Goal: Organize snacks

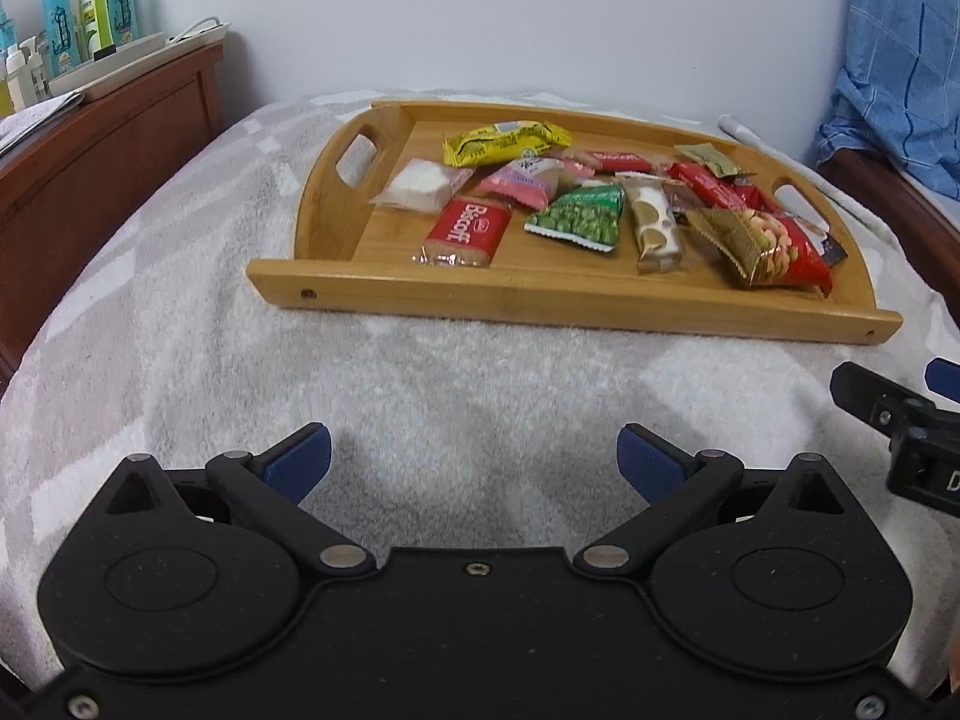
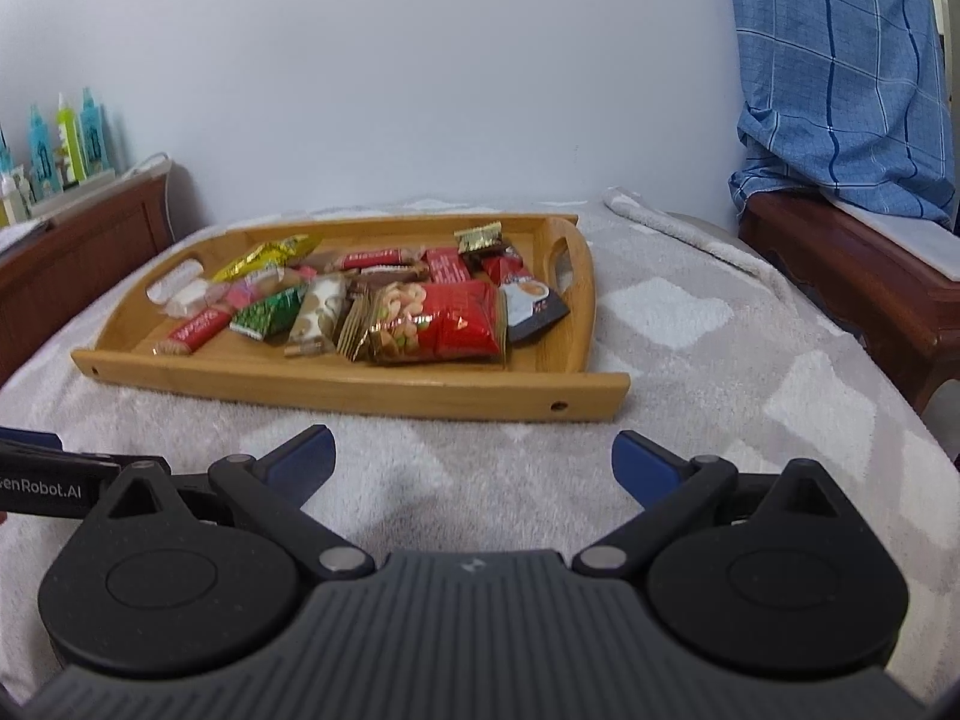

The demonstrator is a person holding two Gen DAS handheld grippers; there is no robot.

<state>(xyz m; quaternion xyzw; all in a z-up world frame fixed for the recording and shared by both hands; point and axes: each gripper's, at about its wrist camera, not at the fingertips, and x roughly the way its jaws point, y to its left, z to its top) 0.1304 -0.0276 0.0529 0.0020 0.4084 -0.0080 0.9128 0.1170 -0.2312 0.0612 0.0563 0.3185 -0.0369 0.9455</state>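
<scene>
The wooden tray sits on a grey-white blanket, at 12 o'clock from both grippers, w/ all snacks inside it. From the left wrist view: a Biscoff pack at the tray's 8 o'clock, a green pea bag in the middle, a red nut bag at 4 o'clock, a yellow pack towards 11 o'clock. The left gripper hovers over the blanket, jaws wide apart, nothing betw. them. The right gripper is the same: jaws apart, empty. Bottles stand on a cabinet at 10 o'clock.
</scene>
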